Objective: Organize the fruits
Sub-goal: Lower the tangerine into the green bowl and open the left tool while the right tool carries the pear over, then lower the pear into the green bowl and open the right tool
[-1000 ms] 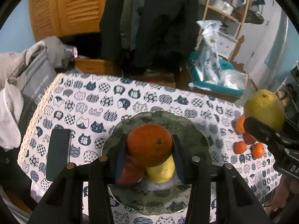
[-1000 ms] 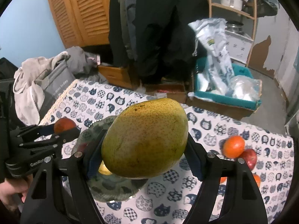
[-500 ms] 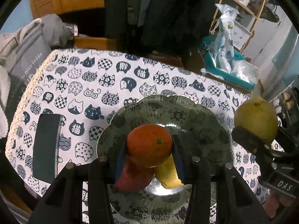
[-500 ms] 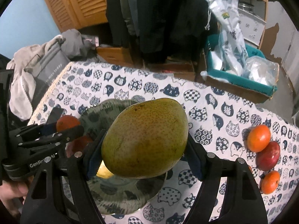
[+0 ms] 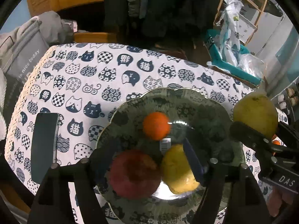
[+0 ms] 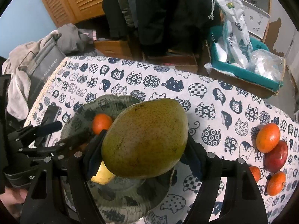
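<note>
Cat-print tablecloth [image 6: 214, 97] | mango [image 6: 145, 140]: large, yellow-green, brown-speckled, oval

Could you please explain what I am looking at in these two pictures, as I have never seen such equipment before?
There is no robot: a person carries a two-fingered tool in each hand, each with a wide-angle camera looking along its fingers. The left camera shows the left hand-held gripper, whose jaws have just been opening, with nothing gripped. Beyond it a small orange mandarin, a red apple and a yellow fruit lie on a dark green scalloped plate. The right hand-held gripper clamps a large green mango. More fruit and a dark phone lie on the cat-print tablecloth.
</note>
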Demonstrator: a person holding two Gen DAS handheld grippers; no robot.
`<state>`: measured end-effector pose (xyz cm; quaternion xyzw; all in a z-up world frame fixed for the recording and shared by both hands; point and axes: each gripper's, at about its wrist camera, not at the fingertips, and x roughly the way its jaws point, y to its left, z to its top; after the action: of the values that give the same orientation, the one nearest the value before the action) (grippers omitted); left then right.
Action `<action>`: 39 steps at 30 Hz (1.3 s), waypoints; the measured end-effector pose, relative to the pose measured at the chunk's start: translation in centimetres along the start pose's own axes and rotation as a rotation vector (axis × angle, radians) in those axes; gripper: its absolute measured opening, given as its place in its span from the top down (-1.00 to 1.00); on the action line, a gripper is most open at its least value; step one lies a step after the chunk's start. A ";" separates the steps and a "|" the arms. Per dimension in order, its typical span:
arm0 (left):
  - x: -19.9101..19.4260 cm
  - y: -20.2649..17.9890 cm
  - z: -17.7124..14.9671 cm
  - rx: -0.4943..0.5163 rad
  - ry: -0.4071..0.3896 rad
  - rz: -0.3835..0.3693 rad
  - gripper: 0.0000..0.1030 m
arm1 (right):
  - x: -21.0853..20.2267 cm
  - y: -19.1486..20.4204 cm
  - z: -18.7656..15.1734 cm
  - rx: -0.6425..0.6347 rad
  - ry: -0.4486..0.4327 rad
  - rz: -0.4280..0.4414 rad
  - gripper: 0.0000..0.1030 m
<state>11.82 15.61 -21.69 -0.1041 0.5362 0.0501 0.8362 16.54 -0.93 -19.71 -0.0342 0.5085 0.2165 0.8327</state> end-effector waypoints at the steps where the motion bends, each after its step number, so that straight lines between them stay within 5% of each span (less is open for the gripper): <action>1: 0.0 0.3 0.0 -0.009 0.006 0.003 -0.47 | 0.3 0.0 0.1 0.000 0.007 0.006 -0.50; 26: -1.4 4.9 -0.4 -0.123 -0.007 0.060 -0.47 | 7.8 3.3 -0.4 -0.091 0.190 -0.016 -0.51; 39: -2.6 4.9 -0.2 -0.151 -0.024 0.035 -0.47 | 4.7 3.3 1.0 -0.090 0.095 -0.036 -0.61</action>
<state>9.58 20.43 -19.96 -0.1570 0.5224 0.1062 0.8313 17.90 3.88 -22.68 -0.0911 0.5363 0.2221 0.8092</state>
